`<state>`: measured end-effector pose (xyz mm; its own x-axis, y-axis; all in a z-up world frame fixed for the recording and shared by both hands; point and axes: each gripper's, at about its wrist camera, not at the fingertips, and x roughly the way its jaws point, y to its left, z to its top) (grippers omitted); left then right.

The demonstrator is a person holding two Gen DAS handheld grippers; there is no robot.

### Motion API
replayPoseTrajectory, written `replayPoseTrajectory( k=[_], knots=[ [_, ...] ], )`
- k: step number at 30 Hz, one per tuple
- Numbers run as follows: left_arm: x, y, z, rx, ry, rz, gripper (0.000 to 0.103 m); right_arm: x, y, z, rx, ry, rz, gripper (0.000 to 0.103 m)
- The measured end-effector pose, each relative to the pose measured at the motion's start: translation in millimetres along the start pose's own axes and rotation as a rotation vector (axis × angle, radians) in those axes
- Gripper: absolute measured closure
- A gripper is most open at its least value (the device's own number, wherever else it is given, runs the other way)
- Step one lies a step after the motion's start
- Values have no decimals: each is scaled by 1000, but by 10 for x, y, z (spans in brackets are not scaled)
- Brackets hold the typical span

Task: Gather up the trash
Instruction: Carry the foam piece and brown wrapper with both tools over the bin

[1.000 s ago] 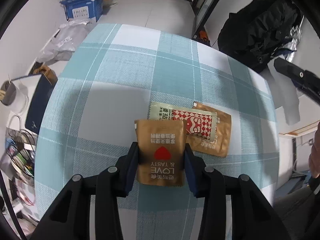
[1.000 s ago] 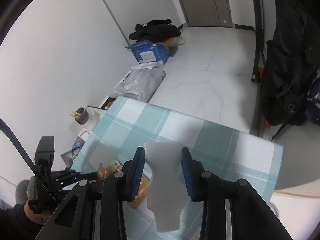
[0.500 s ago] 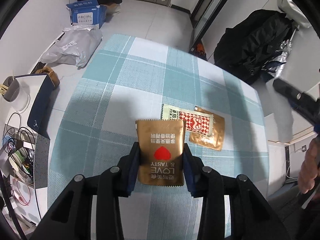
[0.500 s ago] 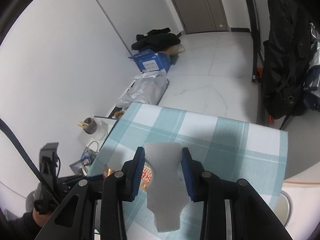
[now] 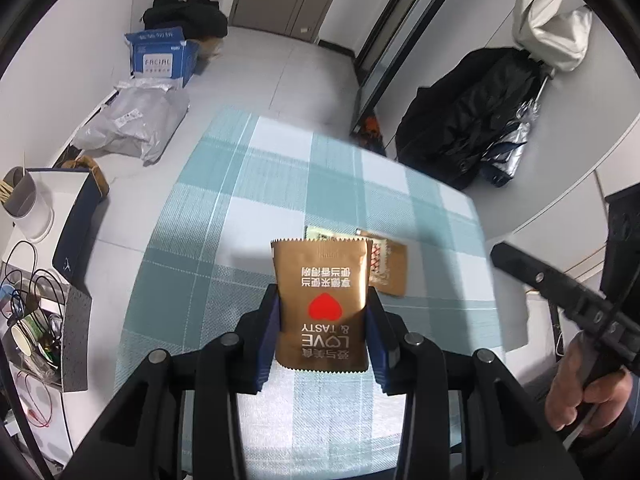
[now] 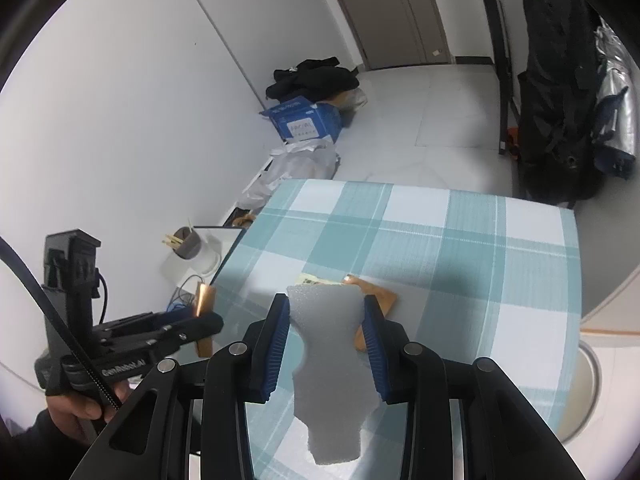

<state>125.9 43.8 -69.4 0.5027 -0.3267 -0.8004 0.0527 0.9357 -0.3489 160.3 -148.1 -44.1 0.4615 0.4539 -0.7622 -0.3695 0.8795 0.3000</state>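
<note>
While lifted above the checked table [image 5: 248, 200], left gripper [image 5: 322, 312] clamps a brown sachet [image 5: 322, 300] printed "LOVE & TASTY" with red heart. Two wrappers [image 5: 386, 268] lie on the cloth beyond. Right gripper [image 6: 326, 320] pinches a white foam scrap [image 6: 328, 344]. Floor: blue box [image 5: 160, 62] marked "FACIAL".
</note>
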Motion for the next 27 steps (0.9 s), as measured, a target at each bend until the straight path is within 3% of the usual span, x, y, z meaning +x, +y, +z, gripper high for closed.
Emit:
replayPoseTrajectory(
  k=[14,27],
  knots=[
    [-430,-217,54,50,-136,-34,69,-568,192,14,-23,-108,-15,68],
    [-726,-898,172,152,-237,-99,69,-1594,67,280,-45,-266,-40,68]
  ],
)
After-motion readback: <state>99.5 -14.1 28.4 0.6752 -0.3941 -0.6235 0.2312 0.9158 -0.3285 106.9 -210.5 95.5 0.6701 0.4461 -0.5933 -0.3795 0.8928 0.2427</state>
